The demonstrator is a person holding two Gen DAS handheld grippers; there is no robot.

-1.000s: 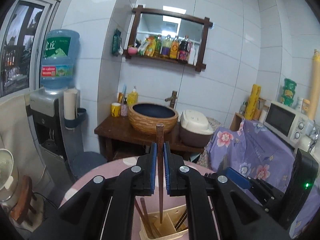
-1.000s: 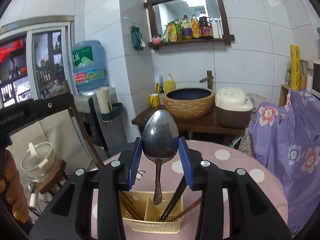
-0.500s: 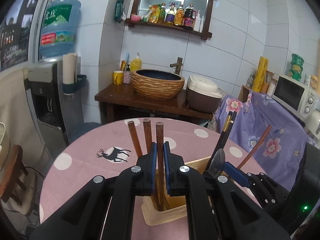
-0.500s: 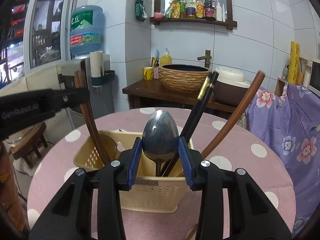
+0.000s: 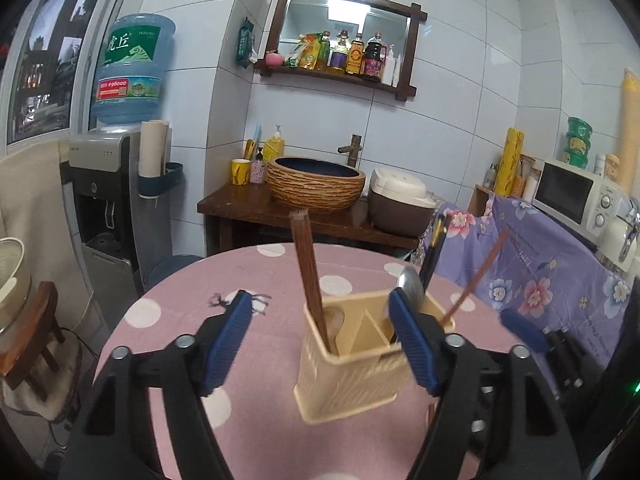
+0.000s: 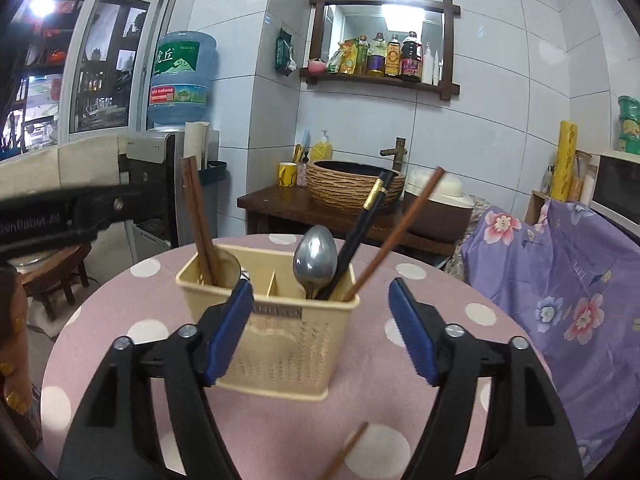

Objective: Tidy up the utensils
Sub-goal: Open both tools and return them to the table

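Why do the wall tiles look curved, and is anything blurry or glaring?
Both wrist views use fisheye lenses, so the tile lines bow and the corners go black. In the left view, the cream plastic utensil holder is slightly smeared, probably by motion. In the right view, the ceiling light reflected in the wood-framed mirror glares white, and the metal spoon catches a soft sheen.

Even indoor light; ceiling lamp glares in the mirror [image 5: 346, 20]; fisheye bends edges, corners black; slight motion blur.
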